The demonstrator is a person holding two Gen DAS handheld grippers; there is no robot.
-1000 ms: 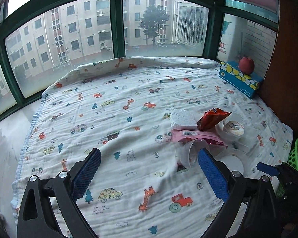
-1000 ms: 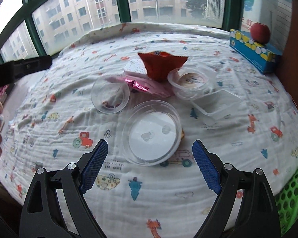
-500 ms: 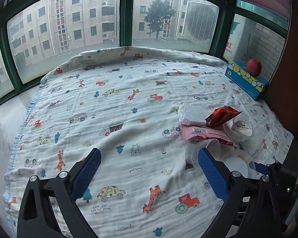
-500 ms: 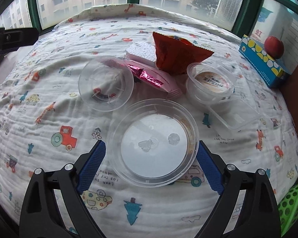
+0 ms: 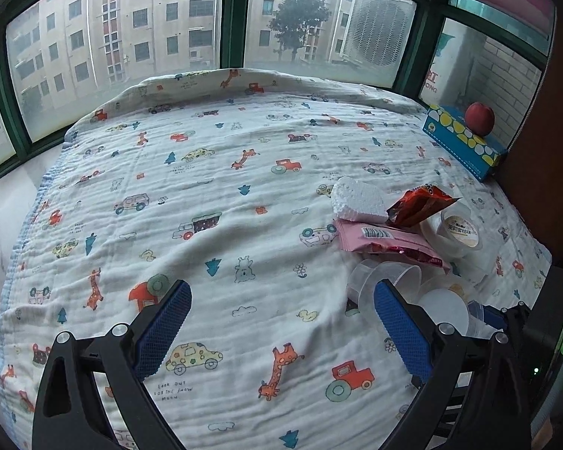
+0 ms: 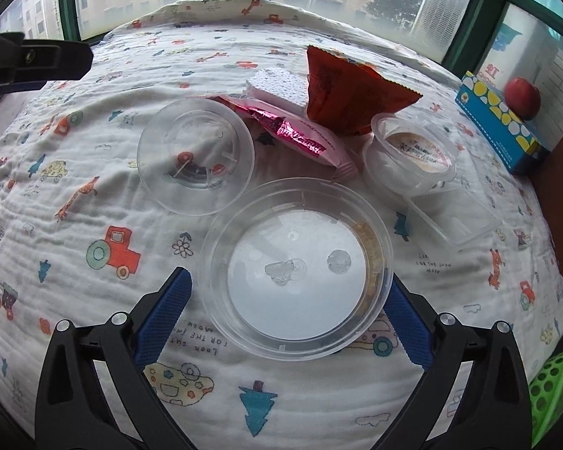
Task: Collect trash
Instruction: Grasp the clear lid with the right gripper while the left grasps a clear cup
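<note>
A pile of trash lies on a patterned blanket (image 6: 93, 195): a large clear plastic bowl (image 6: 296, 266), a smaller clear cup (image 6: 195, 161) on its side, a pink wrapper (image 6: 292, 135), an orange snack bag (image 6: 345, 93), a white foam piece (image 6: 281, 88), a sealed pudding cup (image 6: 412, 157) and a clear lid (image 6: 454, 217). My right gripper (image 6: 287, 318) is open, its fingers either side of the large bowl's near rim. My left gripper (image 5: 281, 322) is open and empty over the blanket, left of the pile (image 5: 390, 225).
A blue tissue box (image 5: 461, 146) with a red apple (image 5: 479, 118) on it stands at the far right by a brown wall. A green basket (image 6: 555, 390) shows at the lower right edge. Windows run behind the blanket.
My right gripper has moved forward, so its open fingers now flank the large clear bowl. My left gripper has shifted slightly, staying open over the blanket.
</note>
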